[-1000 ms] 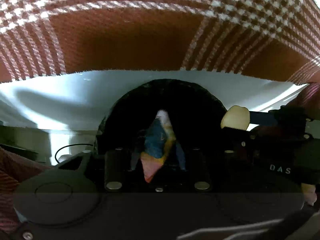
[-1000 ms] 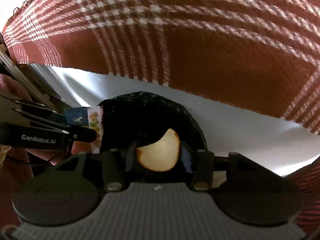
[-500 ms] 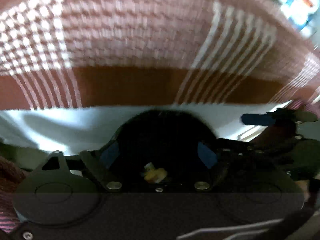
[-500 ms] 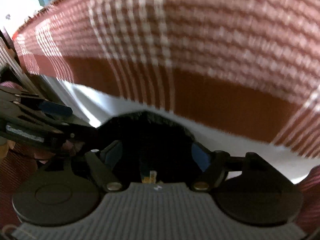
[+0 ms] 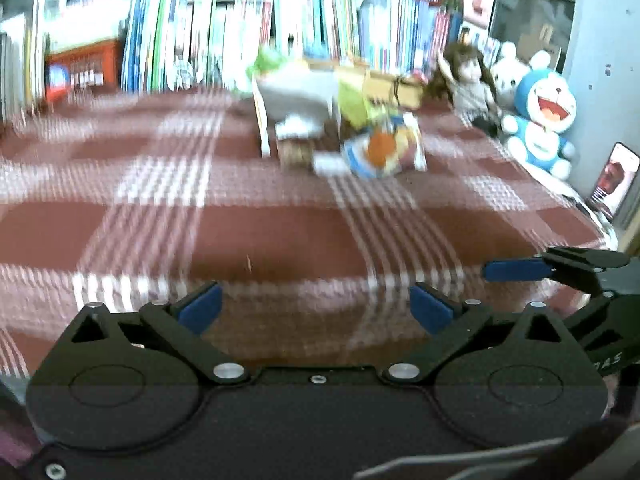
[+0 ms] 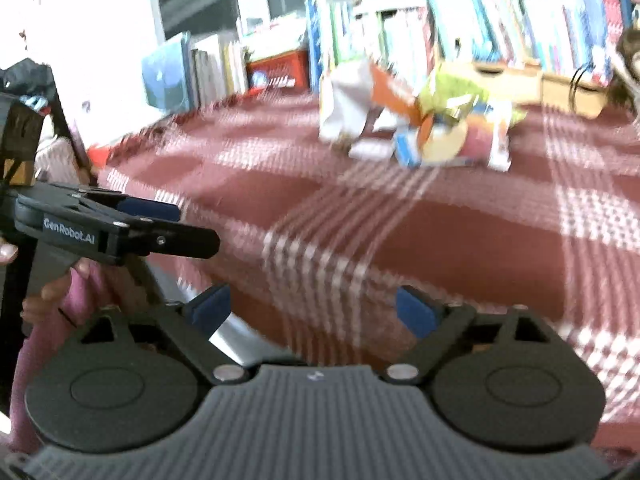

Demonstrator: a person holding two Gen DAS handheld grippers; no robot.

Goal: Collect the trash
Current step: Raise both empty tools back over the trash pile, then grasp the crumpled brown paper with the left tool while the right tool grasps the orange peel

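A blurred pile of trash lies far across the plaid tablecloth (image 5: 248, 232): a colourful snack packet (image 5: 380, 150), a green wrapper (image 5: 356, 104) and white paper (image 5: 298, 92). In the right wrist view the same packet (image 6: 444, 140) and white paper (image 6: 344, 96) sit at the upper middle. My left gripper (image 5: 316, 305) hangs near the table's front edge with its jaws opening and nothing between them. My right gripper (image 6: 313, 308) is beside it, jaws also opening and empty. Each shows in the other's view: the right gripper (image 5: 520, 270), the left gripper (image 6: 160, 236).
Rows of books (image 5: 224, 36) line the back of the table. A doll (image 5: 468, 76) and plush toys (image 5: 544, 120) sit at the far right, with a phone (image 5: 612, 178) propped at the right edge. A hand in a pink sleeve (image 6: 76, 300) holds the left gripper.
Both grippers let go of their pieces, a wrapper and a pale round scrap, over a black bag. Their jaws spread wide and they rose and tilted up, so the tabletop fills both views.
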